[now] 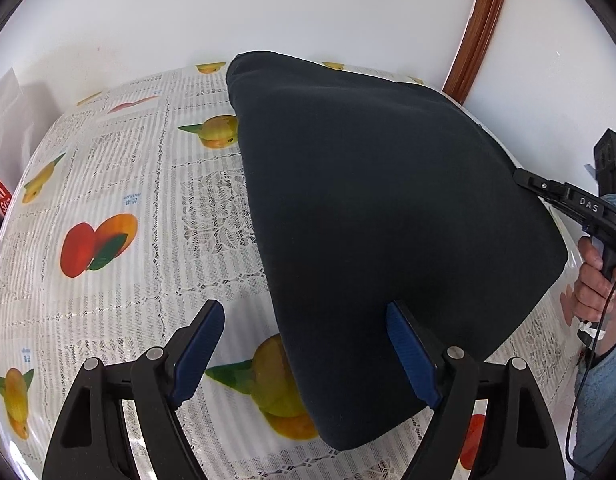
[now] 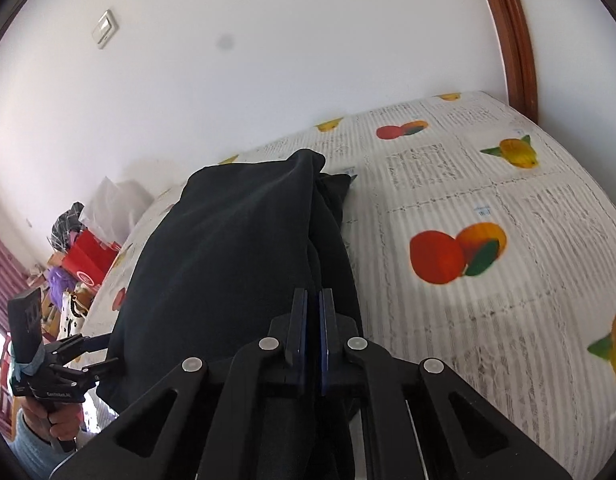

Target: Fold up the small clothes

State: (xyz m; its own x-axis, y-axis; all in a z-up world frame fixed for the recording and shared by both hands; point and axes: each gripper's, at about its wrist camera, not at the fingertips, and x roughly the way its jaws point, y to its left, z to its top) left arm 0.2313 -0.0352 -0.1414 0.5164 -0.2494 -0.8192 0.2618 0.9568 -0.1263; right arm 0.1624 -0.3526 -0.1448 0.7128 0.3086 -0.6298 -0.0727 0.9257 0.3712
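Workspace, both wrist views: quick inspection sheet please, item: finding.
Surface: tablecloth with fruit print and lace pattern, against a white wall.
Job's things: dark garment lying on the cloth, already doubled over.
Clutter: red bag and mixed items beyond the table's far end.
Grippers: left gripper open, one finger over the garment's edge; right gripper shut on the garment's edge.
Cables: black cable hanging below the person's hand.
Surroundings: wooden door frame, wall switch.

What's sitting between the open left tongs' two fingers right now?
Left wrist view: printed tablecloth with a yellow fruit print, plus the dark garment's near edge. The left tongs grip nothing.
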